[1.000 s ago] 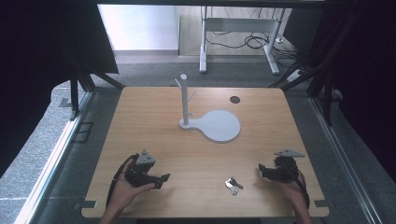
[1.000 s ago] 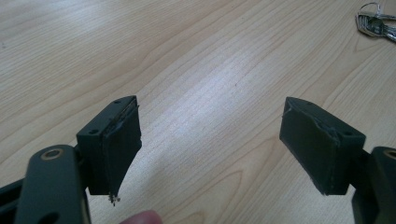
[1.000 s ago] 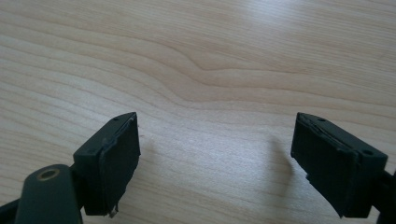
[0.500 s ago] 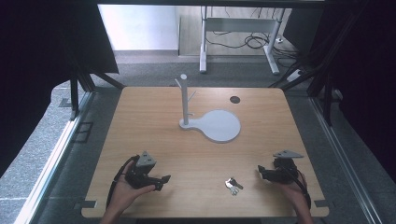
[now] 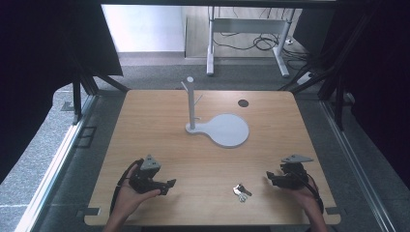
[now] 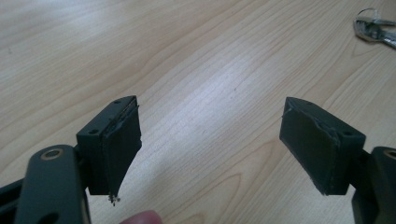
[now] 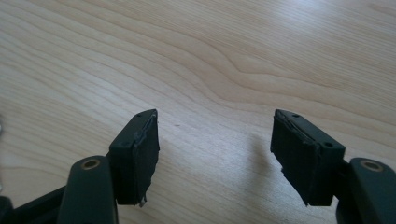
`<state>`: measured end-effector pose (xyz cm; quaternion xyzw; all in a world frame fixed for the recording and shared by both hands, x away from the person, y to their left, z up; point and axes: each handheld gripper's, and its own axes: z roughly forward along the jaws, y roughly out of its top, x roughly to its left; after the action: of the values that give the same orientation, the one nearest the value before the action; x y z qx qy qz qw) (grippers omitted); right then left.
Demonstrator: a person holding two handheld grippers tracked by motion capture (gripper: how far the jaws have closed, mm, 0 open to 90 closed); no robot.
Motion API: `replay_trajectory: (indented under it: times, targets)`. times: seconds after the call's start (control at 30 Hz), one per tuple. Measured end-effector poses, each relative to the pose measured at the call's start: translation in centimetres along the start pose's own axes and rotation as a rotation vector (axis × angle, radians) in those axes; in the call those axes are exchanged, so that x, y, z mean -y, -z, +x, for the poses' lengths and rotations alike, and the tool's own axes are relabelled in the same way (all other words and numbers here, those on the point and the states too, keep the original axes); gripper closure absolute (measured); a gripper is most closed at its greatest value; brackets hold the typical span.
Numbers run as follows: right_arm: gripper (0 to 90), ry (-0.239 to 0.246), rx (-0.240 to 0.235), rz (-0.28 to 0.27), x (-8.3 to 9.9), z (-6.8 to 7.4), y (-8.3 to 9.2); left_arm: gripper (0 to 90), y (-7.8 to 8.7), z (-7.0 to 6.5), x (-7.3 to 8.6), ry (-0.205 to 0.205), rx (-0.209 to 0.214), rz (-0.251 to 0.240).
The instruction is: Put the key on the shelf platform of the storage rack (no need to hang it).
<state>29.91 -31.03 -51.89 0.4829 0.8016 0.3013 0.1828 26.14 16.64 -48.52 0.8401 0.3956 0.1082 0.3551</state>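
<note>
The wooden table has a bunch of keys lying flat near its front edge, between the left gripper and the right gripper, closer to the right one. Far beyond both grippers stands a grey stand with a round base and a post. A small dark spot sits behind it.

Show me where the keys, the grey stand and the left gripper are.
keys [image 5: 241,191], high view, middle of the bunch.
grey stand [image 5: 231,130], high view, its round flat base.
left gripper [image 5: 170,185], high view, between the tips of its open jaws.
</note>
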Motion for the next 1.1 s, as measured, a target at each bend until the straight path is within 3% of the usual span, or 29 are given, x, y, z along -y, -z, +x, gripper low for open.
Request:
replay_trajectory:
  times: [0.13, 0.33, 0.53, 0.7, 1.1]
  targets:
    - [35.9, 0.053, 0.005, 0.06, -1.3, 0.4, 0.5, 20.9, 0.2, 0.1, 0.1, 0.0, -0.001, -0.004]
    - [36.3, 0.098, -0.02, 0.098, -2.8, 1.2, 1.4, 20.9, 0.5, 0.5, 0.3, 0.007, 0.0, -0.011]
    - [36.7, 0.129, -0.041, 0.105, -4.3, 1.9, 2.6, 20.9, 0.1, 0.4, 0.3, 0.003, 0.004, -0.004]
    - [37.5, 0.187, -0.074, 0.111, -6.0, 2.9, 3.6, 21.1, -0.1, 0.0, 0.2, 0.0, 0.0, -0.003]
    - [37.8, 0.233, -0.114, 0.146, -7.3, 5.0, 3.7, 21.8, 0.6, -0.2, 0.1, 0.001, -0.011, -0.049]
